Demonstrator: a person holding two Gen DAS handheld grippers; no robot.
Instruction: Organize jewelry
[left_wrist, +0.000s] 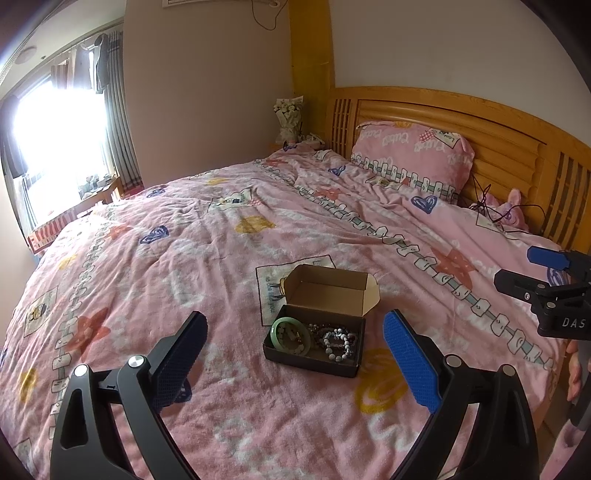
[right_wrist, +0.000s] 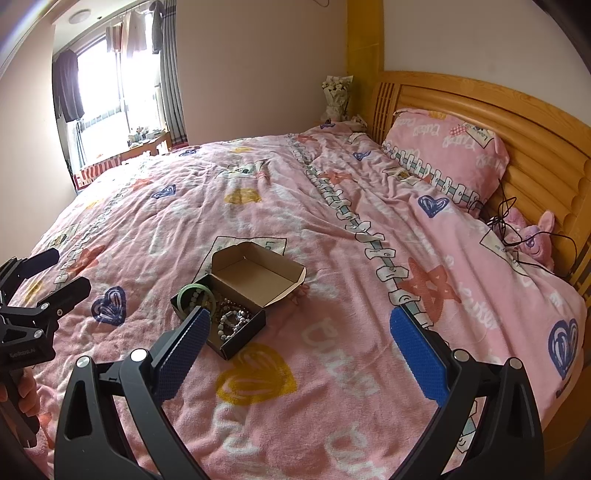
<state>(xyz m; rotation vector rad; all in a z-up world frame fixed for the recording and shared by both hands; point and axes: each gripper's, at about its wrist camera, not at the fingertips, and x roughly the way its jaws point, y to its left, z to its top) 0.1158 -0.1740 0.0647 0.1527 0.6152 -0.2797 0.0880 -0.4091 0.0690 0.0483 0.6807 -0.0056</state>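
Observation:
A small dark cardboard box (left_wrist: 314, 363) (right_wrist: 251, 330) with its lid flipped open lies on the pink bedspread. Inside are a green jade bangle (left_wrist: 291, 336) (right_wrist: 195, 293), a white bead bracelet (left_wrist: 338, 345) (right_wrist: 232, 325) and darker bead strings. My left gripper (left_wrist: 295, 332) is open and empty, just short of the box; it also shows at the left edge of the right wrist view (right_wrist: 55, 269). My right gripper (right_wrist: 299, 321) is open and empty, to the right of the box; its left finger hides part of the box. It shows at the right in the left wrist view (left_wrist: 517, 266).
The bed has a pink patterned blanket (left_wrist: 184, 240) (right_wrist: 351, 295), a pillow (left_wrist: 410, 155) (right_wrist: 447, 147) and a wooden headboard (left_wrist: 517, 140) (right_wrist: 535, 136). A pink plush toy with black cables (right_wrist: 528, 236) lies by the headboard. A window and a low table (right_wrist: 147, 142) stand beyond the bed.

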